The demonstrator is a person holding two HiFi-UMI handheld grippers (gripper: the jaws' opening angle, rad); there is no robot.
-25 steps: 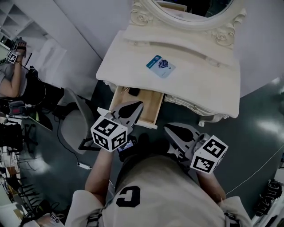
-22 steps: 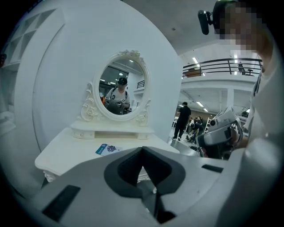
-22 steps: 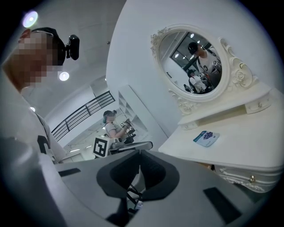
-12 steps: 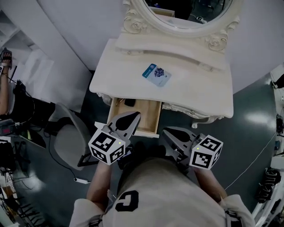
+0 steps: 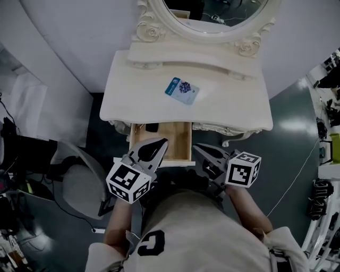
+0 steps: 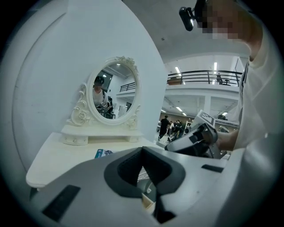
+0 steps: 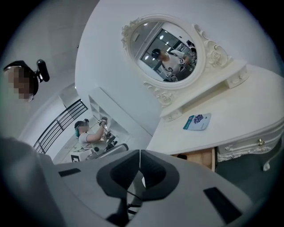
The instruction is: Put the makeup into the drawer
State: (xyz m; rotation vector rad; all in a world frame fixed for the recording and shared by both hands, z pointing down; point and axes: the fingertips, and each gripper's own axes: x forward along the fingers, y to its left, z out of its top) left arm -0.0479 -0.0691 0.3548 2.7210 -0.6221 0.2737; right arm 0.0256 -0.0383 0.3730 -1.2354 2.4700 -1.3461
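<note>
Both tongs are pressed shut with nothing between the jaws. The left tongs [image 5: 158, 143] and the right tongs [image 5: 198, 150] sit at the lower middle of the head view, close in front of the person's torso.

The makeup packet [image 5: 182, 91] lies flat on the white desk [image 5: 127, 103], upper middle of the frame, just below the ledge of the oval mirror [image 5: 212, 16] and well apart from both tongs. It looks like a thin teal-and-white card with a small dark product on it. I judge it light and fairly stiff, perhaps slick on its face. Lying flat, it gives little to pinch from above, so a hold across one edge, with a jaw worked under the card, seems the surest.

The wooden drawer [image 5: 178, 139] stands pulled out under the desk's front edge, at the centre of the frame, with a small dark item [image 5: 151, 127] at its back left corner.

Each hand points its tongs toward the desk and slightly down, marker cube uppermost. The left tip shows over the drawer's front left corner, and the right tip is just right of the drawer front.
</note>
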